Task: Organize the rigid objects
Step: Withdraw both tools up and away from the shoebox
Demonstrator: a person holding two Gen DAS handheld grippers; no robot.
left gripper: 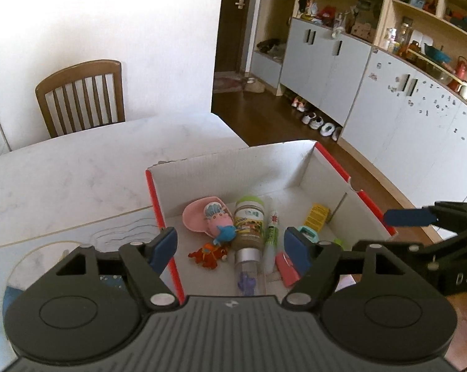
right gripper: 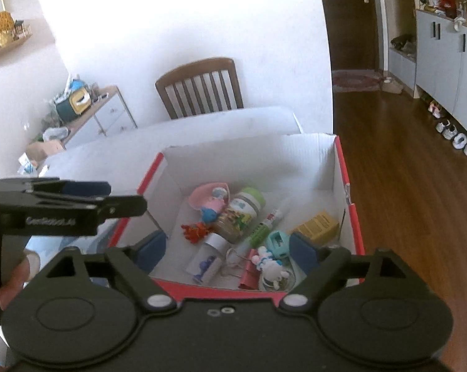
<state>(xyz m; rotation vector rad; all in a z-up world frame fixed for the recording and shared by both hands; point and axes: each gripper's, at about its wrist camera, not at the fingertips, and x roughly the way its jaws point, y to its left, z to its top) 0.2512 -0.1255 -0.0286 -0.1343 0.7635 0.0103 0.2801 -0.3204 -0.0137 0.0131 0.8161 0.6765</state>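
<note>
Left gripper (left gripper: 230, 245): jaws spread wide, nothing between the blue pads, nothing held; hangs above the near left part of the box, one pad over the red left wall, the other over the contents.
Right gripper (right gripper: 227, 251): jaws spread wide and empty, poised over the near wall of the box; touches nothing.
Left gripper, seen from the right wrist (right gripper: 88, 200): at the left of the box, clear of it, with part of a hand (right gripper: 13, 282) below.
Box (left gripper: 233, 167): white card inside, red edges, open on top; sits at the right edge of the table, beside the floor.
Jar (left gripper: 247, 226): green lid, printed label, lying on its side in the middle of the box floor.
Pink shell toy (left gripper: 199, 217): by the left wall, touching the jar's left side.
Blue fish figure (left gripper: 225, 232): rests against the pink shell toy and the jar.
Orange figure (left gripper: 208, 252): near the left wall, nearer than the blue fish figure.
Clear bottle (left gripper: 249, 274): silver collar, purple shape inside, end to end with the jar toward the near wall.
Green-and-white tube (left gripper: 272, 232): lies just right of the jar.
Yellow carton (left gripper: 317, 217): toward the right wall.
Teal item (right gripper: 278, 243): near the right pad; kind cannot be told.
Table (left gripper: 94, 170): pale marbled top, a printed mat (left gripper: 47, 248) at its near left.
Room: wooden chair (left gripper: 81, 96) at the far edge of the table, white wall, dark wood floor (right gripper: 403, 155), grey cabinets (left gripper: 326, 68) with cluttered shelves, shoes beneath.
</note>
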